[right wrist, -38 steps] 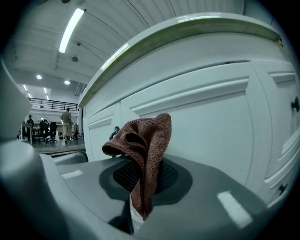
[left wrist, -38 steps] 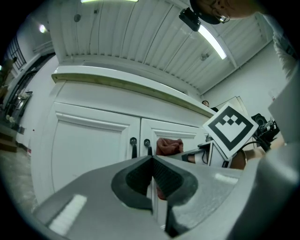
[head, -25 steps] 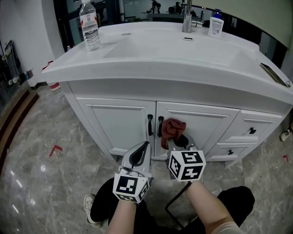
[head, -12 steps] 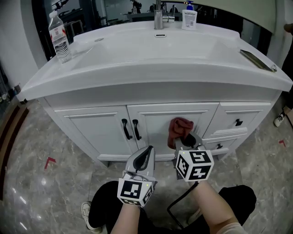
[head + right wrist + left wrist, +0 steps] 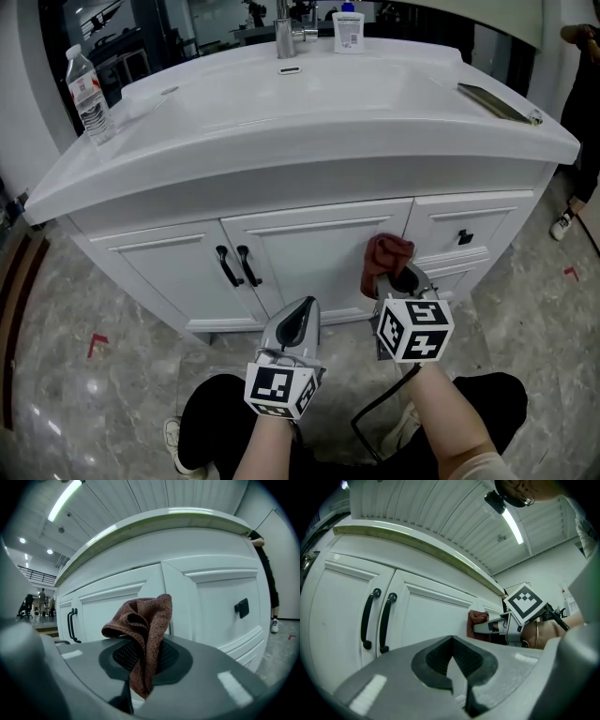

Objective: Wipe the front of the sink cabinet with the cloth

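A reddish-brown cloth [image 5: 386,258] is pinched in my right gripper [image 5: 395,279] and pressed against the white sink cabinet front [image 5: 319,253], at the right edge of the right door beside the drawers. In the right gripper view the cloth [image 5: 143,630] bunches up out of the shut jaws close to the door panel [image 5: 112,606]. My left gripper [image 5: 296,323] hangs lower and left of it, jaws shut with nothing in them, pointing at the cabinet doors [image 5: 426,616]. In the left gripper view the right gripper [image 5: 499,627] and the cloth [image 5: 477,618] show at the right.
Two black door handles [image 5: 234,265] sit left of the cloth; a black drawer knob [image 5: 464,237] is to its right. On the white sink top [image 5: 309,103] stand a water bottle [image 5: 89,94], a tap [image 5: 284,37] and a soap bottle [image 5: 348,30]. Marble floor [image 5: 84,375] lies below; another person's shoe [image 5: 560,225] at right.
My right gripper has carried the cloth rightwards across the right door towards the drawers. The view has shifted with it. The left gripper has kept its place below.
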`<action>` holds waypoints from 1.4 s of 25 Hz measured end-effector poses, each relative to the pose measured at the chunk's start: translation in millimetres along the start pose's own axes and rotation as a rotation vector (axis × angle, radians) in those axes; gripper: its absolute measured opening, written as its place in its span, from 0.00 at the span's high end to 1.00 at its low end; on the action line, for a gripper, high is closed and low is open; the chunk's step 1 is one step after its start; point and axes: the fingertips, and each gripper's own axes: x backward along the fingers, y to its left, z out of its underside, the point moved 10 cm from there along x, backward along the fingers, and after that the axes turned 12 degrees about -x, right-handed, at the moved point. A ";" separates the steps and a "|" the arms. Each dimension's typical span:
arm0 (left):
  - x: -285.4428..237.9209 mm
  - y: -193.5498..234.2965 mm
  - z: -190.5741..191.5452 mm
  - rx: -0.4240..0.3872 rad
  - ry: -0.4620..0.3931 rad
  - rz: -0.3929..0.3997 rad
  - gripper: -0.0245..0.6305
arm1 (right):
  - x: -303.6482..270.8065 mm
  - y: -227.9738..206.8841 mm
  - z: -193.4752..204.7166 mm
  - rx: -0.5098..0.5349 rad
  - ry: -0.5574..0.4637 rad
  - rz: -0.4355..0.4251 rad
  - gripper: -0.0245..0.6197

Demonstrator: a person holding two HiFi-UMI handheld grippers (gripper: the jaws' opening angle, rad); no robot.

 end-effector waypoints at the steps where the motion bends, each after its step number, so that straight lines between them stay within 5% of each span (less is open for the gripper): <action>1: -0.2 -0.3 1.6 0.004 0.004 -0.003 0.96 | 2.2 -3.7 0.2 -0.017 -0.005 0.013 0.83; 7: 3.3 8.7 9.9 0.022 0.015 -0.038 0.96 | 8.7 -12.8 5.8 -0.040 -0.032 0.079 0.84; 21: 57.7 78.6 33.7 -0.022 0.090 -0.191 0.96 | -49.5 107.6 99.8 -0.013 0.133 -0.208 0.84; 35: 64.5 98.2 43.7 0.000 0.091 -0.199 0.96 | -69.9 115.1 118.0 0.026 0.186 -0.208 0.83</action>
